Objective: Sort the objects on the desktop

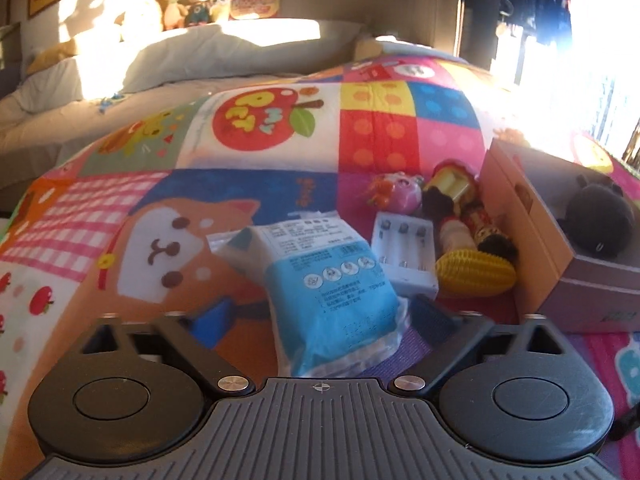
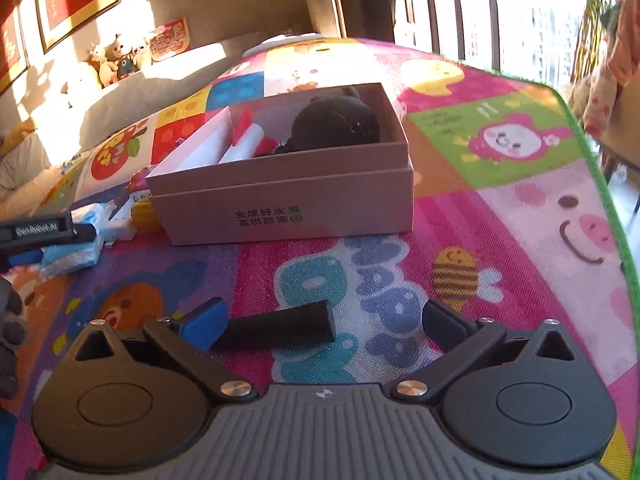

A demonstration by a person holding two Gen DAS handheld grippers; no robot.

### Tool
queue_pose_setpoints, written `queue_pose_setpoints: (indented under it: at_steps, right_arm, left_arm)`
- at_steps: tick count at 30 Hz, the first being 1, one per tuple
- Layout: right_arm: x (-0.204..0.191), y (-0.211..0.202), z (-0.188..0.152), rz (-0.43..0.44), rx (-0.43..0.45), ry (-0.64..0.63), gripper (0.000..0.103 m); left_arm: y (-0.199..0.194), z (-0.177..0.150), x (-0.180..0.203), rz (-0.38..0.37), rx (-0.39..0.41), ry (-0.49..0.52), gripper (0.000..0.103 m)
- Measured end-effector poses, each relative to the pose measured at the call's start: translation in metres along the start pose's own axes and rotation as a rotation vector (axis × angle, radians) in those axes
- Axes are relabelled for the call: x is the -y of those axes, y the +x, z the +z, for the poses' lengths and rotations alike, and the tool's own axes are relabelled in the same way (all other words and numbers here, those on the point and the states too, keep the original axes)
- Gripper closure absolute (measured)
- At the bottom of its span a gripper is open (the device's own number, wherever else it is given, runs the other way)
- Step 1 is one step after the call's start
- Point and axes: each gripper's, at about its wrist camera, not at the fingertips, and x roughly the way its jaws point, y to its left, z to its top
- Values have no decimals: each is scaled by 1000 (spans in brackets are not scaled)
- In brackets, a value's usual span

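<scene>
My left gripper is open around a blue and white tissue packet lying on the colourful play mat; its fingers stand on either side of the packet without closing on it. Behind the packet lie a white battery holder, a yellow corn toy, a doll and a pink pig toy. My right gripper is open above the mat, with a black cylinder lying between its fingers. A pink cardboard box holds a black plush and a red and white item.
The box also shows at the right of the left wrist view. My left gripper and the packet appear at the left edge of the right wrist view. A sofa with stuffed toys lies beyond the mat. The mat's green edge runs along the right.
</scene>
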Motion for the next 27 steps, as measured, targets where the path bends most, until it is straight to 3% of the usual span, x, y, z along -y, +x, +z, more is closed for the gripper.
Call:
queue_pose_setpoints:
  at_steps: [1,2,10,15,17,19,21,24,27]
  right_arm:
    - [1,0,0,4,4,6,0]
    - [0,0,-1,4,5,7,0]
    - [-3,1,-1,-6,1,-2,0]
    - [-3,2,-1,-10,0,-6,0]
    - [-4,1,-1,-10,-1,-5,0]
    - [-4,2,-1,-12,-2,-7,0]
    - [-4,2,0,-11,-4,-7,0]
    - [-5,2,-1,-12,-3,-7,0]
    - [-4,2,-1,-11,-2,-6,0]
  left_arm:
    - [1,-1,-1,-12,-12,9,34]
    - [0,-3,-2,-15,-15,10,37]
    - [-34,-21,-4,-34,22,109,45]
    - [-72,-43,10,-190,14,174,46]
    - [-85,-53,15,-284,-7,178,51]
    - [-93,-62,21,-339,-25,182,49]
    - [-99,-71,26,-344,-25,202,46]
    - [-100,-76,26,-348,-34,200,28]
    - [-97,-70,20,-351,-35,137,12]
